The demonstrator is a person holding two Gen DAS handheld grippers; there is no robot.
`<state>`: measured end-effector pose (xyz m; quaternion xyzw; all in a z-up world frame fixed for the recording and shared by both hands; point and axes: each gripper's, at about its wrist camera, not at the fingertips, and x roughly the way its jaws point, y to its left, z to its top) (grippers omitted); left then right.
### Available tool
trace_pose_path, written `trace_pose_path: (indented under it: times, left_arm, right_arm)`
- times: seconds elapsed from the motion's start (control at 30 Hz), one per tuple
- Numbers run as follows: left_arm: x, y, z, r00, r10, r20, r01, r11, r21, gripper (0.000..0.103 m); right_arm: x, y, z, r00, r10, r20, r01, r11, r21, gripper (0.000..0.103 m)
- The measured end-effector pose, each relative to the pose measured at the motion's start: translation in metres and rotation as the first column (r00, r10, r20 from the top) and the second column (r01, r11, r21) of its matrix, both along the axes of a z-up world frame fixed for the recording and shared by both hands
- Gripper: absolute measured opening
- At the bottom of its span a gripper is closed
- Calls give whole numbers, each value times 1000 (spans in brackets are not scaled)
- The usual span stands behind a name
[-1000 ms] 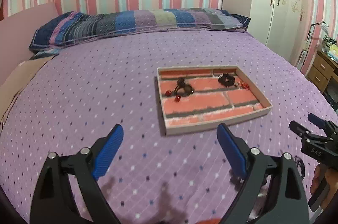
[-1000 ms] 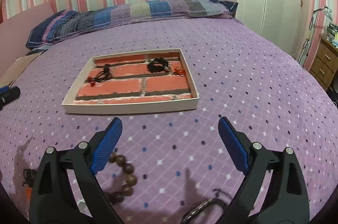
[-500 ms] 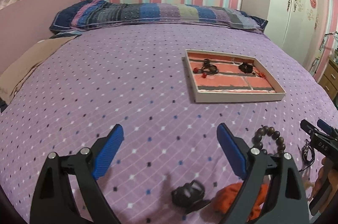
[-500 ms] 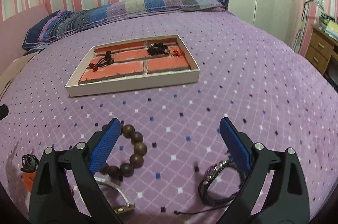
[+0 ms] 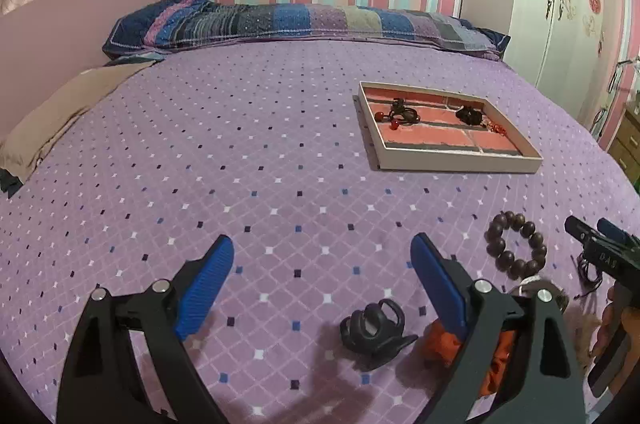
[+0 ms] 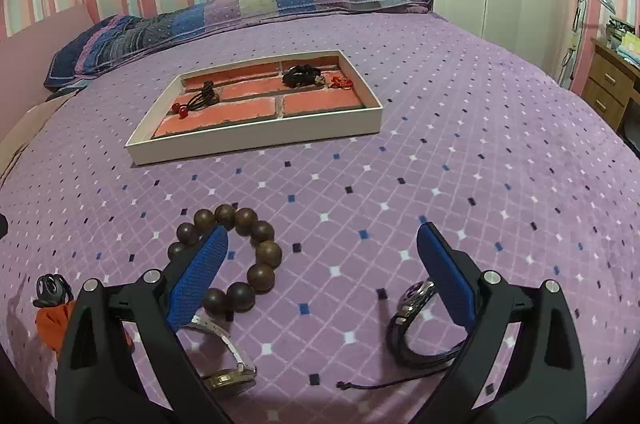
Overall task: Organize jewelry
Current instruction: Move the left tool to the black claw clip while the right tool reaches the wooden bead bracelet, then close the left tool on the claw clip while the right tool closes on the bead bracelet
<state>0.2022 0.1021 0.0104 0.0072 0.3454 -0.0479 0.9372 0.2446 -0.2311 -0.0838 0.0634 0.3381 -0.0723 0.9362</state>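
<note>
From the left wrist camera, the left hand-held gripper (image 5: pixel 320 276) is spread wide with nothing between its blue pads. It hangs over the purple bed (image 5: pixel 200 143). Just under it lies a black hair clip (image 5: pixel 374 332). Beside the clip is an orange cloth thing (image 5: pixel 496 356), partly hidden behind the gripper. A bracelet of brown beads (image 5: pixel 516 248) lies a bit farther off to the right. Well beyond them sits the tray (image 5: pixel 456 165) with a brick picture inside, and a few small pieces are already in its far end. At the right edge the other gripper peeks in.

From the right wrist camera, the right hand-held gripper (image 6: pixel 322 268) is spread wide too and holds nothing. Its left pad sits in front of the bead bracelet (image 6: pixel 260 256). A dark cord bracelet (image 6: pixel 412 332) lies by its right pad, and a watch (image 6: pixel 228 380) lies low on the left. The tray (image 6: pixel 256 147) is farther up the bed.

I think this is the picking step. Next, one gripper needs to go down over one piece, pinch it gently, and carry it to the tray.
</note>
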Motion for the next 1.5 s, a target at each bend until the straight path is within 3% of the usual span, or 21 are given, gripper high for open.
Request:
trace_pose_path:
  times: [0.2, 0.37, 1.23, 1.5]
  left_arm:
    - [-9, 0, -9, 1000, 3, -7, -3, 1000, 4, 88]
    - [-10, 4, -18, 999, 17, -27, -17, 1000, -1, 88]
    - [-5, -19, -74, 986, -43, -164, 37, 999, -40, 88]
    - [0, -14, -80, 985, -51, -165, 44, 998, -50, 88]
  right_arm:
    - [-1, 6, -13, 1000, 19, -19, -20, 999, -47, 93]
    - [-3, -1, -20, 1000, 15, -25, -15, 1000, -5, 93]
    - [24, 18, -26, 994, 79, -75, -83, 995, -51, 93]
    - [42, 22, -37, 985, 94, -143, -98, 995, -27, 80]
